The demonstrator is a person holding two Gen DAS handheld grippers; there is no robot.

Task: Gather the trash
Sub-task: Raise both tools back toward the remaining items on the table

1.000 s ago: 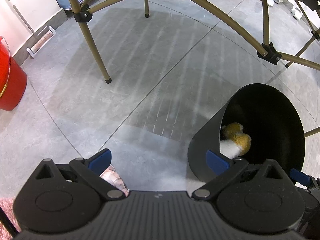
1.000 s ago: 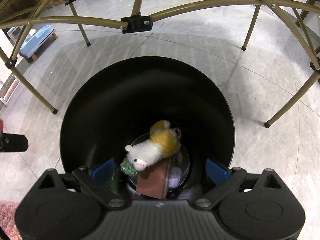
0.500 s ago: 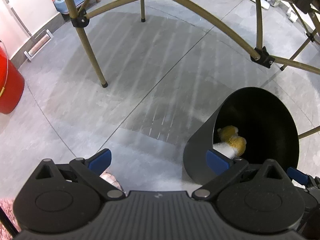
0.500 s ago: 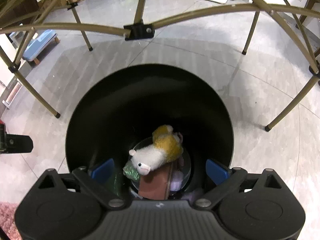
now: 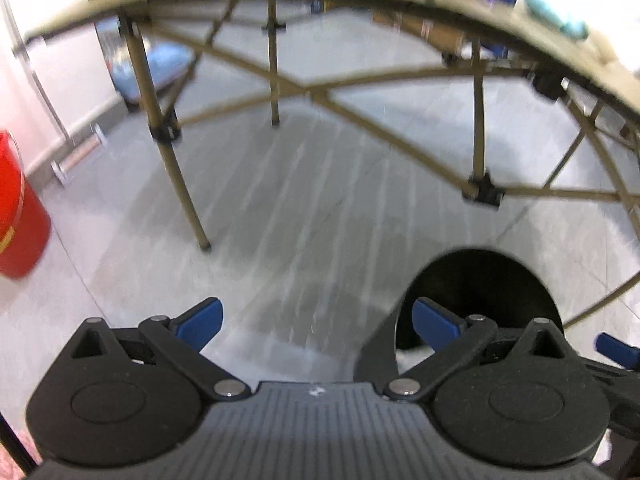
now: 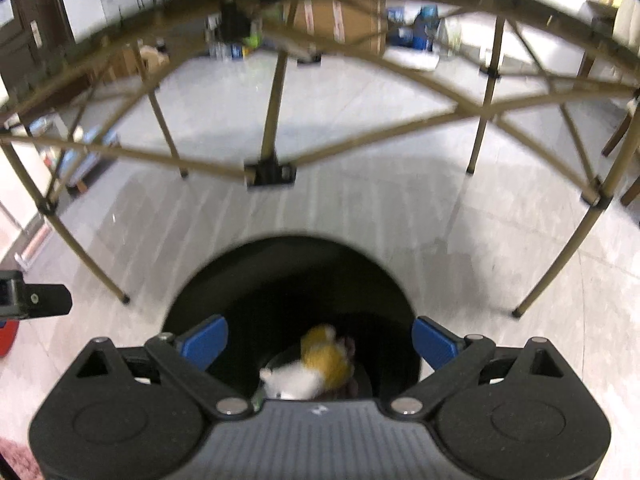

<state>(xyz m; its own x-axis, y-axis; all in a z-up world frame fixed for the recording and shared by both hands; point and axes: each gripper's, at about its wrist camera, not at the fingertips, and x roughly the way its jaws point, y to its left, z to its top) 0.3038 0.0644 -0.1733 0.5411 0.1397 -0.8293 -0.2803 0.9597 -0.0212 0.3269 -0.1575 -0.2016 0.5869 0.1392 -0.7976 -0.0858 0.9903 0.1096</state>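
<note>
Right tool (image 6: 319,338) hangs above the black bin (image 6: 256,276), blue fingers spread wide and empty; down inside lies a yellow-and-white plush toy (image 6: 316,370) on other trash. Left tool (image 5: 316,320), wide and empty too, is over bare floor (image 5: 288,216), bin just to its right. Folding tabletop legs (image 5: 176,176) stand beyond; a red bucket (image 5: 18,216) sits far left.

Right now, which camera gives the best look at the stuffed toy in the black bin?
The right wrist view: it looks down into the black bin and shows the yellow-and-white stuffed toy lying at the bottom, though blurred. The left wrist view shows only the bin's dark opening from the side; the toy isn't visible there.
</note>
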